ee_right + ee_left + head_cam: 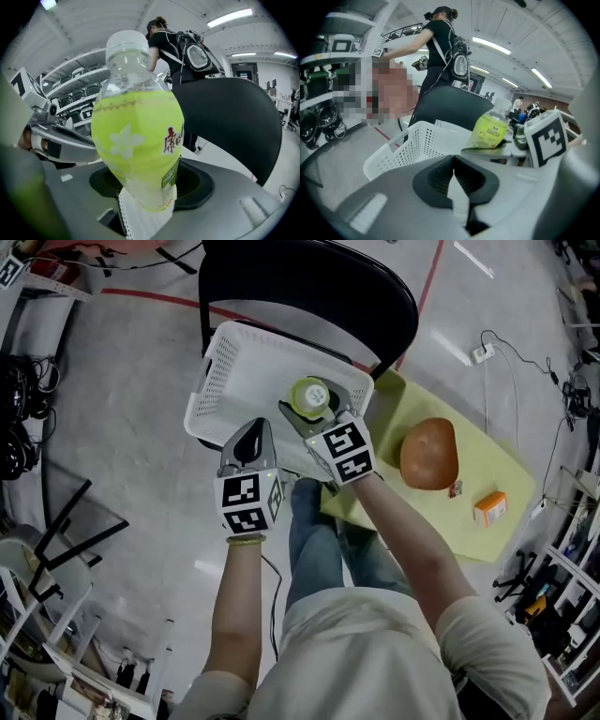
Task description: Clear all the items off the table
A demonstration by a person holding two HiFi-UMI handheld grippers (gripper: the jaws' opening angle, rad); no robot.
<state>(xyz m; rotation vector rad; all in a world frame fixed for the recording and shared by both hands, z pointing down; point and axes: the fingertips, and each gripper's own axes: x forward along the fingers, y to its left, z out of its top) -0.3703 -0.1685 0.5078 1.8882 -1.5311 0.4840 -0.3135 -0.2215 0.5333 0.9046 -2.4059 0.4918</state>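
**Green Bottle Held Over the White Basket**

The bottle [310,397] is held standing up. Its white cap points up and its long side runs up and down. A bright green label is wrapped round its middle. It is seen over the white basket [217,362], by the corner nearest the counter [487,474]. It cannot be told if the basket's bottom is touched.

The right claw [302,418] is spread wide and is clamped on the bottle's lower part, 1 jaw on each side. The left claw [250,432] is closed tight, with nothing in it. It is held just beside the right claw, over the near edge of the basket.

The basket is set on the seat of a black chair [309,287]. The counter is yellow-green and is placed to the right of the chair. 3 things are left on it: a big round brown thing [429,454], a small orange box [490,508] and a tiny red thing [455,488] between them.

A grey floor [122,409] with red lines is seen below. Shelves [328,56] are seen at the side, and long lights on the ceiling. A person in black [183,51] with a backpack is seen behind the chair.
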